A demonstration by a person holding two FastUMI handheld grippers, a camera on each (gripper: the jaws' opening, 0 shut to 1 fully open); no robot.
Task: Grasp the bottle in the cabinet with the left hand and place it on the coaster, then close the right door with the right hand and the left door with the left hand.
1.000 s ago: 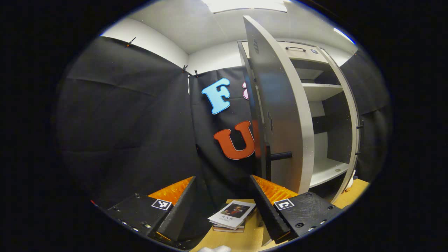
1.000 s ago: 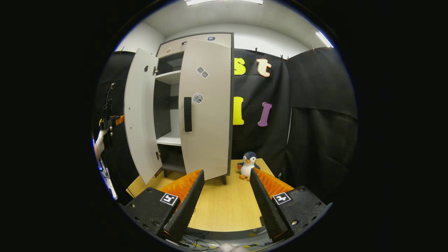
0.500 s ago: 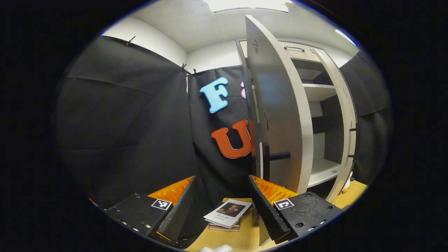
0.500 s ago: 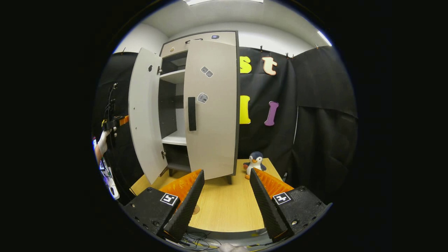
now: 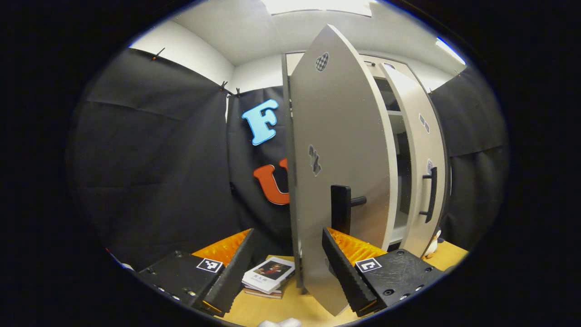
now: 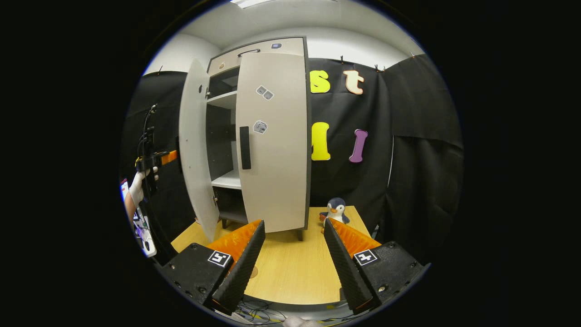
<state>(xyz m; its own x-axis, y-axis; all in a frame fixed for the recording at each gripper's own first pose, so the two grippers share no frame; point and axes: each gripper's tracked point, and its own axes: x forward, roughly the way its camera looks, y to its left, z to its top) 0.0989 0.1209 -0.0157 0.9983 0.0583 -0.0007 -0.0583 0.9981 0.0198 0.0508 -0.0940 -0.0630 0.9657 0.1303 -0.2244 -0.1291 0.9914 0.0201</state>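
The tall pale-grey cabinet's left door (image 5: 340, 150), with a black bar handle (image 5: 341, 213), stands partly open, its edge just beside the left hand-held gripper (image 5: 287, 268), whose jaws are spread wide and grasp nothing. The right door (image 6: 273, 141) is shut flush against the cabinet. In the right gripper view, the right hand-held gripper (image 6: 290, 261) hangs released over the light wooden table (image 6: 290, 272), well apart from the cabinet. A small stack of books (image 5: 268, 277) lies on the table, and a plush penguin (image 6: 335, 211) stands beside the cabinet.

Left gripper view close beside cabinet (image 5: 345, 150), right gripper view farther back, perhaps frontal, sharing cabinet
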